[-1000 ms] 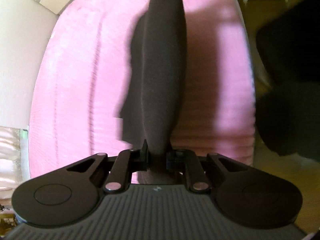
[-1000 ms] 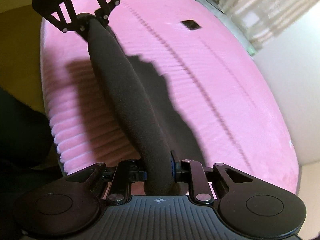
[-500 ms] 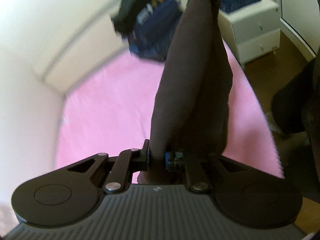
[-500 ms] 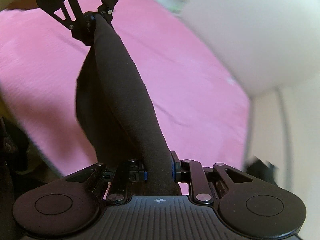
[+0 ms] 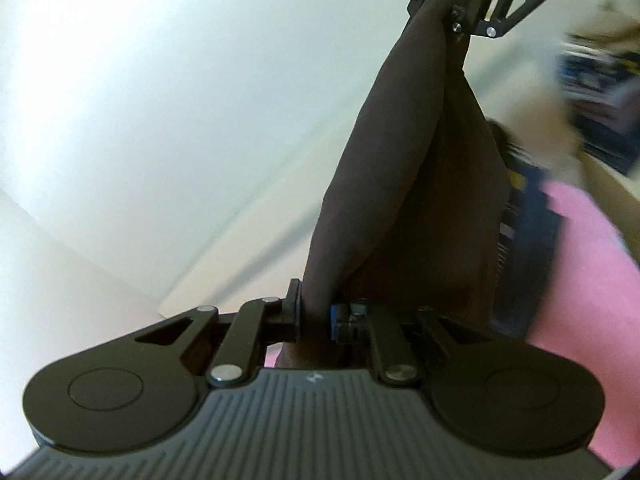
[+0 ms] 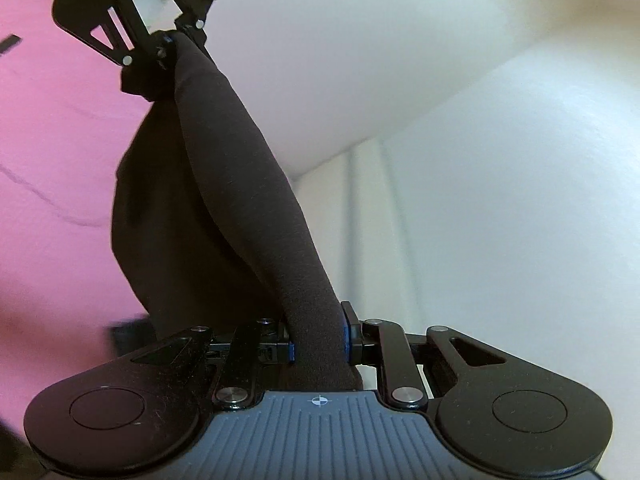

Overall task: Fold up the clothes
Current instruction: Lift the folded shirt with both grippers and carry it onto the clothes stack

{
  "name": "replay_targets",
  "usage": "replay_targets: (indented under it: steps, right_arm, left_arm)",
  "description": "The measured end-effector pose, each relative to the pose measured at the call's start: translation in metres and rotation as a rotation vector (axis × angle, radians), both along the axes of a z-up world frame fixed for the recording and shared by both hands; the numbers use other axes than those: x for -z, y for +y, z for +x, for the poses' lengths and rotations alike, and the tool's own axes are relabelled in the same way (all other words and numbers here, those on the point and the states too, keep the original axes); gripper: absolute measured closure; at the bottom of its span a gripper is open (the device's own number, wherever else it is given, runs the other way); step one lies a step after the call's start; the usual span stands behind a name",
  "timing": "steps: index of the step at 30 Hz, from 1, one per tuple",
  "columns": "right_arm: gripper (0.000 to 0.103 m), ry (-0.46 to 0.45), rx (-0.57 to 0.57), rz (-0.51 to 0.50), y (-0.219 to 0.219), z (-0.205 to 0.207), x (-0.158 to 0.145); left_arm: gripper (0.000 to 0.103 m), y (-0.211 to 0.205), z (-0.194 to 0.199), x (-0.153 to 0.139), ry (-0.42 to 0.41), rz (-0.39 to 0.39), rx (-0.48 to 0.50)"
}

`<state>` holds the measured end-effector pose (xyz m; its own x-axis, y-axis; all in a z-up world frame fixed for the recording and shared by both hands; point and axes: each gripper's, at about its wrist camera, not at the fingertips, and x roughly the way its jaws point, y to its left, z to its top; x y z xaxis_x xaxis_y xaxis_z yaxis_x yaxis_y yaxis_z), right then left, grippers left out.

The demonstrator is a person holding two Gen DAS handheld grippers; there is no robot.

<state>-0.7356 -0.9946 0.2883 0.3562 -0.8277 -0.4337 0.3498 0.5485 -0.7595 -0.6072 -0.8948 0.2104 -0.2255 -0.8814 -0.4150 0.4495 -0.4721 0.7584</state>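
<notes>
A dark brown garment (image 5: pixel 404 184) is stretched in the air between my two grippers, its lower part sagging below the taut edge. My left gripper (image 5: pixel 316 318) is shut on one end of it. In the same view my right gripper (image 5: pixel 452 8) clamps the far end at the top. From the right wrist view, the garment (image 6: pixel 248 200) runs up from my right gripper (image 6: pixel 318 346), shut on it, to my left gripper (image 6: pixel 170 46) at the upper left.
A pink bed cover (image 5: pixel 592 280) lies at the right below the garment, and fills the left of the right wrist view as pink bed cover (image 6: pixel 56 168). Blue clothing (image 5: pixel 528 240) lies on it. White walls (image 6: pixel 500 160) stand behind.
Both grippers have risen and tilted up with the garment held between them. The views went from looking down on the pink bed to facing the white walls.
</notes>
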Motion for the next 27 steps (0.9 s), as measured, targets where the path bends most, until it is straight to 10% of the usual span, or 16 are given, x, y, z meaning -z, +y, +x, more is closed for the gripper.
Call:
replay_targets:
  steps: [4,8,14,16,27]
  right_arm:
    - [0.084,-0.025,-0.016,-0.149,-0.087,-0.039,-0.012]
    - [0.084,-0.04,0.006,-0.131,-0.132,-0.07,0.049]
    - [0.084,0.036,0.023,0.216,-0.159,-0.098,0.187]
    - [0.084,0.046,0.013,0.219,-0.149,-0.102,0.204]
    - [0.084,-0.021,0.012,0.229,-0.143,-0.102,0.188]
  left_arm:
    - [0.092,-0.087,-0.059,-0.019,0.013,-0.109,-0.043]
    - [0.092,-0.136,-0.105,0.038,0.016,-0.067,-0.036]
    - [0.091,-0.173,-0.165,0.21,-0.028,0.328,-0.099]
    - [0.093,-0.158,-0.175,0.233,-0.097,0.242,-0.088]
    - [0.093,-0.141,-0.177,0.215,-0.186,0.147,-0.071]
